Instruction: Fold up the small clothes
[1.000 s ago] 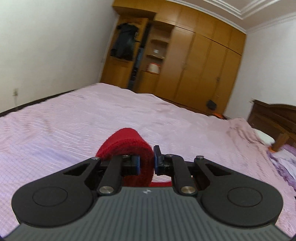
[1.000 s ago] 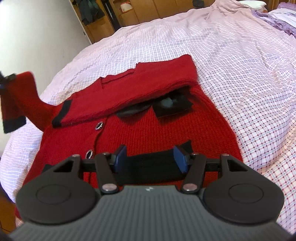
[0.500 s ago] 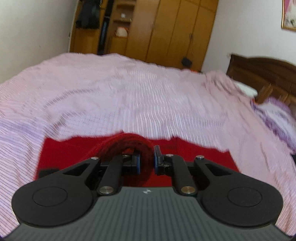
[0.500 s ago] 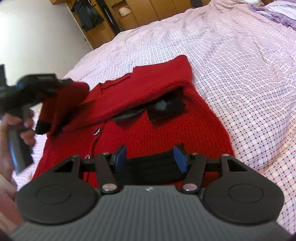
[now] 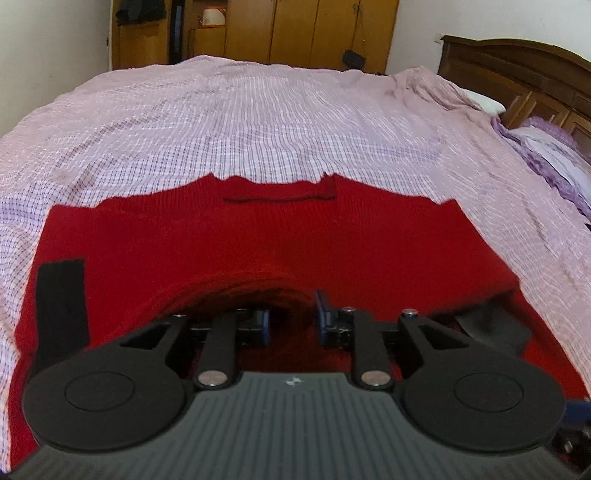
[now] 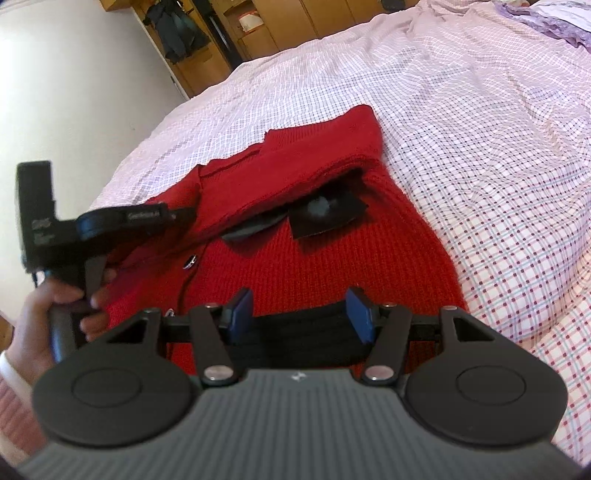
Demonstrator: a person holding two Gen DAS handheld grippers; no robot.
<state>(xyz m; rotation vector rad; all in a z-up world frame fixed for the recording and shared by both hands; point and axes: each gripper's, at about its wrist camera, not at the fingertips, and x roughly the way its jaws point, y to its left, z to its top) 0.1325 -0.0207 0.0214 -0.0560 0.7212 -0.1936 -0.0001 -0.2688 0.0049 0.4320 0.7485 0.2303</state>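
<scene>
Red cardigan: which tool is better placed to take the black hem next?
Right. The right tool hangs open at the black hem; the left tool is up at the sleeve.

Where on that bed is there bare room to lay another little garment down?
Bare checked bedspread runs wide to the right of the red cardigan, up to the purple bedding, and beyond its collar toward the wardrobes. The near edge is crowded: cardigan, left gripper among the sleeve folds, right gripper over the black hem.
</scene>
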